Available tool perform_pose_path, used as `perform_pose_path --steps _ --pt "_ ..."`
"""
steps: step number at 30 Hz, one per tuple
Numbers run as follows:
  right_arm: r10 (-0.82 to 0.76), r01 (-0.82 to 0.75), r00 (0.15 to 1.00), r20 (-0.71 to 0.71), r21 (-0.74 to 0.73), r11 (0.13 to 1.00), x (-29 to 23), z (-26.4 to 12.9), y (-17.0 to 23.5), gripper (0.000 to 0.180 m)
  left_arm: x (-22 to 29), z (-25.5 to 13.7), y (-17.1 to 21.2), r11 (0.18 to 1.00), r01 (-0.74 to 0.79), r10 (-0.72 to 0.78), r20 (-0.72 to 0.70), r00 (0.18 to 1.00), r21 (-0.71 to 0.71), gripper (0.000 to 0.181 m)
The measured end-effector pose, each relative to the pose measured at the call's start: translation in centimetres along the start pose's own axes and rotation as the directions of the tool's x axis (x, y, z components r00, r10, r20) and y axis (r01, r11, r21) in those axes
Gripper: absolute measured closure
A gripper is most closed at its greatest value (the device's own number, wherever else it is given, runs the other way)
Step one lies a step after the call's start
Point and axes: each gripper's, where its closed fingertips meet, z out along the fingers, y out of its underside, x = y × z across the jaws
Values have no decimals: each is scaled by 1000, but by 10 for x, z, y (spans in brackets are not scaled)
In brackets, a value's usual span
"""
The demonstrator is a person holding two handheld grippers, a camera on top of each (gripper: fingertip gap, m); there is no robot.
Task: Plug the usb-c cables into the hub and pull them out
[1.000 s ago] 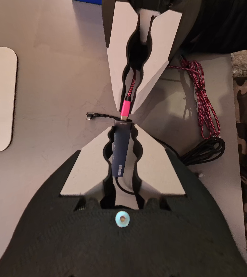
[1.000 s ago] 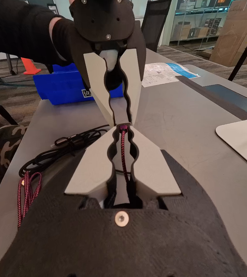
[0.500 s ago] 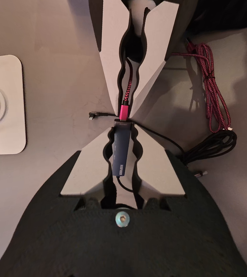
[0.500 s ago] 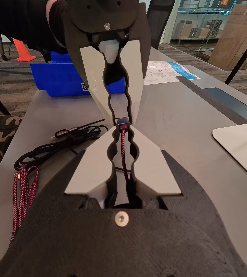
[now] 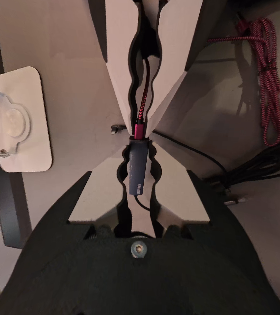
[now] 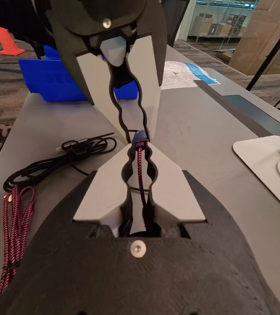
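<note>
My left gripper, black-bodied with pale grey wedge fingers, is clamped on a slim dark blue USB hub, which lies lengthwise between the fingers with its port end poking out past the tips. White lettering runs along the hub's casing; I leave it unread. A thin black lead leaves the hub's near end.

My right gripper, of the same make, pinches the magenta metal plug of a pink-and-black braided USB-C cable. The cable runs back between the fingers towards the camera. In the left wrist view this gripper comes in from the top, tip to tip with mine, and the plug sits against the hub's end face, apparently seated in the port; how deep I cannot tell.

Just beyond the tips, a small black angled connector lies on the grey tabletop.

To the left in the right wrist view, a bundled black cable rests on the table, and nearer the edge lies the looped slack of the pink braided cable. On the right is a white rounded plate carrying a clear plastic fitting.

Farther back stand a blue plastic bin and a printed paper sheet, its text too small to read. An orange cone stands on the floor beyond.
</note>
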Motion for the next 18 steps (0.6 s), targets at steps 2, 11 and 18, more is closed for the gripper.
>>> perform_pose_path --steps 2,11,18 --pt "18 -18 1000 -10 6 1000 4 0 0 171 -4 1 1 999 28 -28 -9 1000 22 160" --pt "256 -254 967 -1 115 960 24 -9 -8 171 -16 -8 27 997 54 -40 245 969 -51 139" --pt "303 -301 953 8 145 943 24 -8 -12 171 -31 6 30 993 31 24 454 891 -114 163"
